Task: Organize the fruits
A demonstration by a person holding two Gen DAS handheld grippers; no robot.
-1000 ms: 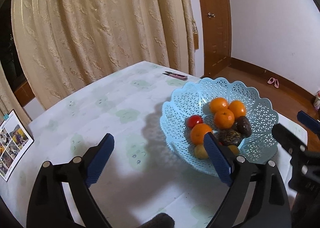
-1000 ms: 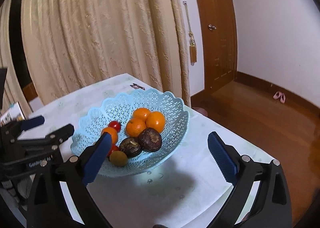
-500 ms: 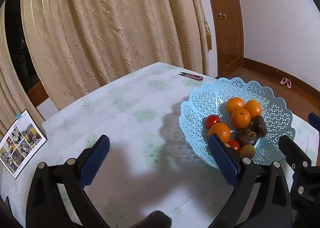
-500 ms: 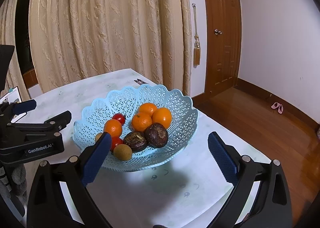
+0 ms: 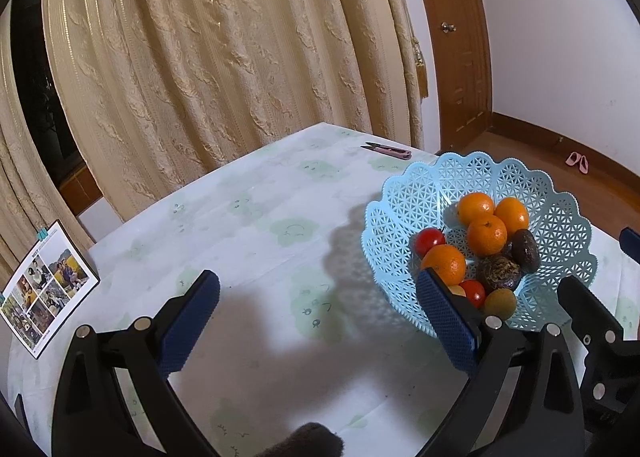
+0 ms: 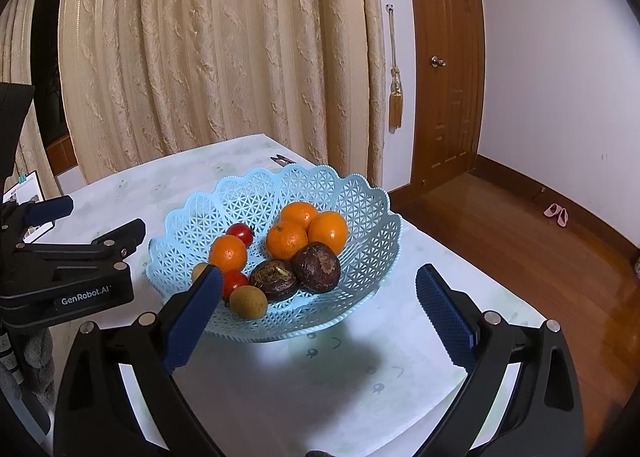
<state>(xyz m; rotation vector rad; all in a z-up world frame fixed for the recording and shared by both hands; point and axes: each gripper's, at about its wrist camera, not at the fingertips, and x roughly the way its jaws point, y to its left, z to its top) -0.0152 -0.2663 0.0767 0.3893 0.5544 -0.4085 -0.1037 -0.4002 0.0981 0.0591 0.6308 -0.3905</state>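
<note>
Right wrist view shows both the right gripper (image 6: 318,317) and left gripper (image 6: 102,217) wide open and empty, so approach the basket (image 6: 360,257) at frame centre slowly, singling out one orange (image 6: 328,231).

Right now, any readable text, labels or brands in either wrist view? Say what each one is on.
"GenRobot.AI": white lettering on the black body of the left gripper, seen in the right wrist view.
Photo sheet at the table's left edge: it carries a small line of print along one side, too small and blurred to read.
Basket, fruit, tablecloth, door: no text visible.
</note>
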